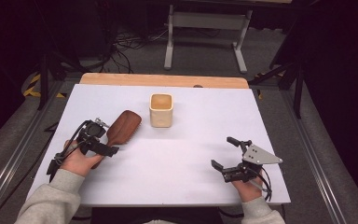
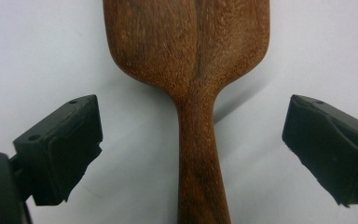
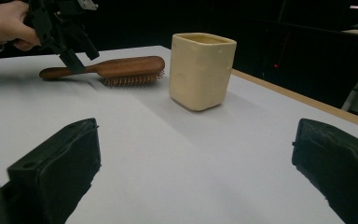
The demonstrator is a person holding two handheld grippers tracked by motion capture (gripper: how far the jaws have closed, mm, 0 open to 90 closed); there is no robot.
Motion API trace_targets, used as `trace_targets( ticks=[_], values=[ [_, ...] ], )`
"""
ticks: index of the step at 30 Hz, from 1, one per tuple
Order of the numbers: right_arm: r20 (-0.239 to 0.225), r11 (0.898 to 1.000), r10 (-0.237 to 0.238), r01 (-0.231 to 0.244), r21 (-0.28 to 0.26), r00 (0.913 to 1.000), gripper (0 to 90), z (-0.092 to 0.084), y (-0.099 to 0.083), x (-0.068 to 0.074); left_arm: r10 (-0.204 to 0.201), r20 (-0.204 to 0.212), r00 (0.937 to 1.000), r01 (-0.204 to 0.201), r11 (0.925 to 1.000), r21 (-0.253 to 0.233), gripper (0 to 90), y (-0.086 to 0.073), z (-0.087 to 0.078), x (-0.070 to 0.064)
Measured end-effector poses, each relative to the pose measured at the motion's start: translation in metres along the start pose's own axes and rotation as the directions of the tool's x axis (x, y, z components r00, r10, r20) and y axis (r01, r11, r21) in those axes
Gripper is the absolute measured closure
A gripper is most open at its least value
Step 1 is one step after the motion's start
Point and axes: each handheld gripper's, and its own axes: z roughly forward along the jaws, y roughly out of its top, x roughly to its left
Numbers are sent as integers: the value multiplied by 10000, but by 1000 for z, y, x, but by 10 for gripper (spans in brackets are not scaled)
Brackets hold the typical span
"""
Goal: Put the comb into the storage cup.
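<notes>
A brown wooden hairbrush (image 1: 123,126) lies bristles down on the white table (image 1: 177,154), left of the middle. My left gripper (image 1: 108,138) is over its handle and stands open. In the left gripper view the handle (image 2: 198,158) runs up between the two black jaws with a wide gap on each side, neither pad touching it. A cream square cup (image 1: 161,112) stands upright just right of the brush head. My right gripper (image 1: 221,151) rests at the front right, open and with nothing between its jaws. It faces the cup (image 3: 200,70) and the brush (image 3: 126,66).
A wooden strip (image 1: 163,80) runs along the table's far edge. Beyond it, a white frame stand (image 1: 205,37) and cables sit on the floor. In the right gripper view, the left hand and the left gripper (image 3: 67,42) hang above the brush handle.
</notes>
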Motion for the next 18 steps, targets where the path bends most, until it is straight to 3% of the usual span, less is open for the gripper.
trace_targets(
  ticks=[9, 10, 13, 15, 18],
  values=[
    [-5, 10000, -14, 14, 7, 10000, 16, 0, 0, 0, -24, -42, 10000, 26, 9990, 449, 220, 3, 10, 2],
    [6, 10000, -23, 23, 7, 10000, 16, 0, 0, 0, -63, 46, 10000, 61, 9986, 527, 299, 3, 11, 2],
    [2, 10000, -20, 20, 12, 10000, 16, 0, 0, 0, -13, 81, 10000, 8, 9981, 609, 368, 3, 12, 2],
    [1, 10000, -72, 72, 23, 10000, 16, 0, 0, 0, 35, 29, 10000, -37, 9980, 635, 503, 4, 12, 1],
    [-7, 10000, -48, 48, 39, 10000, 16, 0, 0, 0, 143, -31, 9999, -141, 9979, 625, 579, 4, 13, 0]
  ],
)
